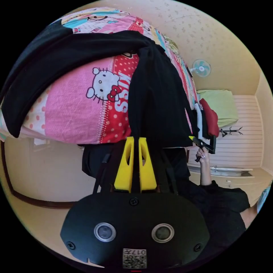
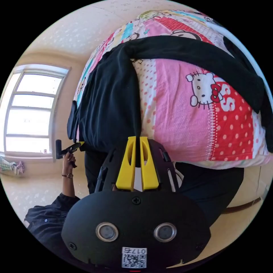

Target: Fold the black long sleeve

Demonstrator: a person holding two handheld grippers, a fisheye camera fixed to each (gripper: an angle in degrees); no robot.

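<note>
My left gripper (image 1: 136, 140) has its two yellow jaws nearly together, pinching an edge of the black long sleeve (image 1: 157, 96); the cloth hides the jaw tips, so the exact bite is hard to make out. In the right gripper view, my right gripper (image 2: 135, 139) is likewise closed on an edge of the same black long sleeve (image 2: 109, 105), tips buried in fabric.

The garment's full outline is cut off in both views: the body hangs down toward the jaws, and one long sleeve stretches across the bedspread (image 1: 85, 113) to the dark edge of the picture. The other gripper appears small at the far edge of the garment in each view, held in a hand (image 1: 202, 155); I cannot tell its jaw state from there.

The shirt lies on a bed covered by a patchwork cartoon-print bedspread in pink, red polka dots and white, slightly wrinkled. The room has pale yellow walls, a wall fan (image 1: 200, 68), a green cloth (image 1: 220, 106) over white slatted furniture, and a bright window (image 2: 31, 109). The shirt is soft, matte, faintly ribbed knit.
</note>
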